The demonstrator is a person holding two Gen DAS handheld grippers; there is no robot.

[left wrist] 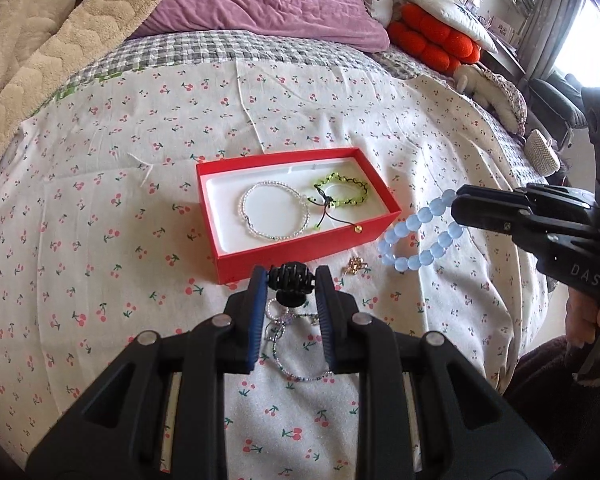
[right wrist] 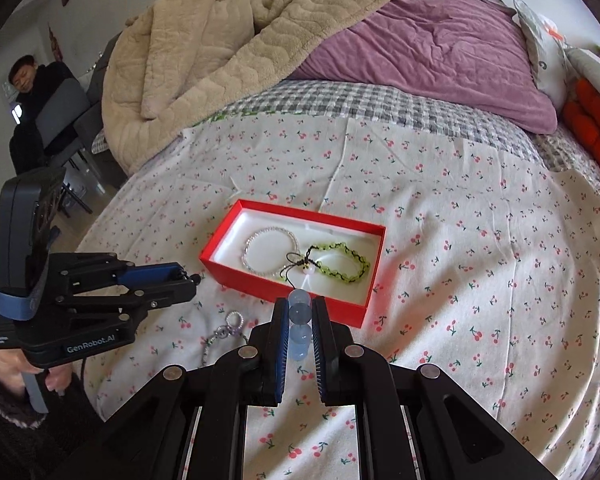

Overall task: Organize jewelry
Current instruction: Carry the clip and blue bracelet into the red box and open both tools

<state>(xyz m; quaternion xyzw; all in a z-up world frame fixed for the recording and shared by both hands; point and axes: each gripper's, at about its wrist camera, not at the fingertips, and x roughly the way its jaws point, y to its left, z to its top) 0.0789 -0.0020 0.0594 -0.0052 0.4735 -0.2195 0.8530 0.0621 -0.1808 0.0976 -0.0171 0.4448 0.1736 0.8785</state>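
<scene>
On the cherry-print bedspread, the red box lies far-left of the right gripper, clamped on the blue bead bracelet; the left gripper, part-closed, grips a black hair claw.

bedsheet: thin matt cotton-like cloth, creased, cherry print
red box: matt card walls, smooth white lining
blue bracelet: frosted, translucent beads, glass or plastic, cannot tell
clear bracelet: small glossy see-through beads
green bracelet: glossy green beads on black cord
hair claw: black plastic, slight sheen
left gripper: matt black plastic, ribbed blue pads, metal pins
beige blanket: fleecy quilted cloth
purple quilt: soft, wrinkled cloth
</scene>
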